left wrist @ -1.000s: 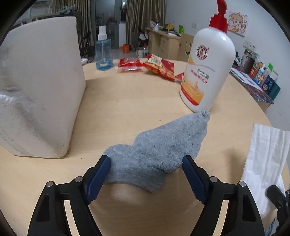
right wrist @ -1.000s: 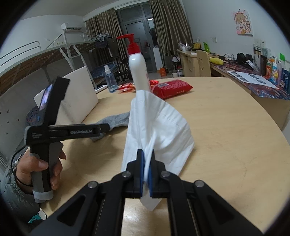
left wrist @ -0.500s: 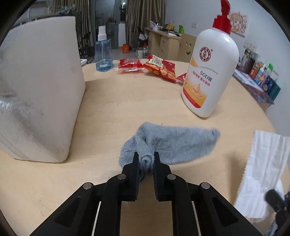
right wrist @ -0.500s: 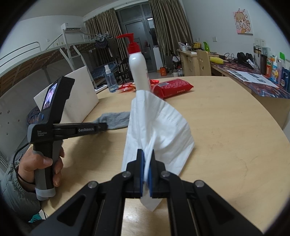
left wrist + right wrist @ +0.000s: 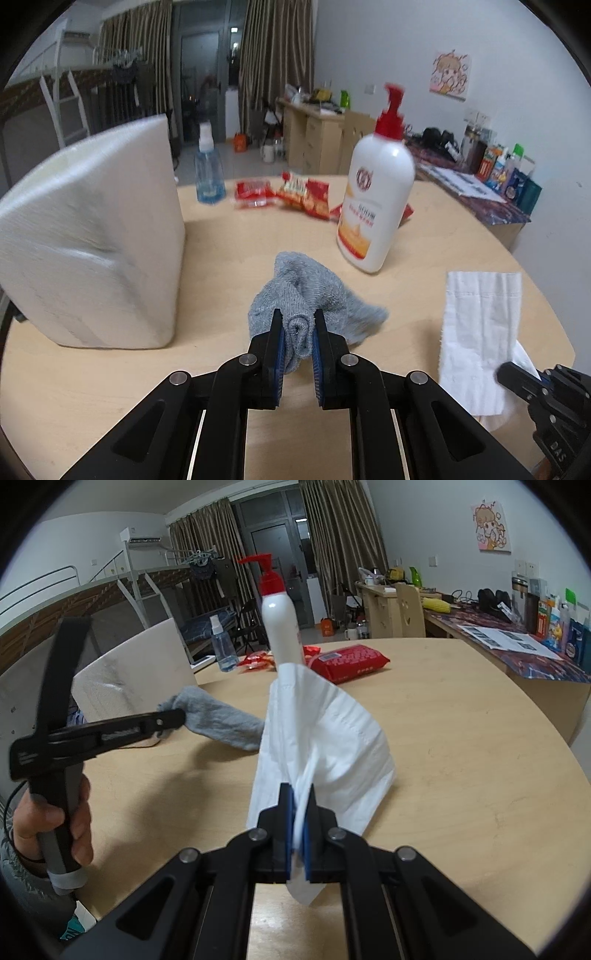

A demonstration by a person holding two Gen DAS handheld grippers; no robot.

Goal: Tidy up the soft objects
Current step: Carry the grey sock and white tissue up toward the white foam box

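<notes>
1. Sock (image 5: 306,299), grey and knitted, sits low in the centre of the left wrist view, bunched between the blue pads of the left claw (image 5: 298,332), which is pinched tight on a rolled fold of it. In the right wrist view it hangs at centre left, one end in that claw, the rest drooping toward the table (image 5: 461,738).
2. Handling, as a judgement: it looks light, limp and stretchy, with nothing to break. A grip on a thick gathered fold suits it better than a grip on a single edge, which could slide out.
3. Tissue (image 5: 325,738), white and thin, stands up in the middle of the right wrist view, its lower edge nipped between the closed pads of the right claw (image 5: 298,819). In the left wrist view it lies at the lower right, on the table.
4. Handling, as a judgement: it is very light and tears easily, so a slow pull and a hold on doubled layers seem wise.
5. Containers, left to right in the left wrist view: a blue spray bottle (image 5: 209,173) at upper centre left, clear with some liquid low inside; a white pump bottle (image 5: 376,199) at centre right, opaque, contents unseen. The white foam block (image 5: 92,240) at the left shows no opening.
</notes>
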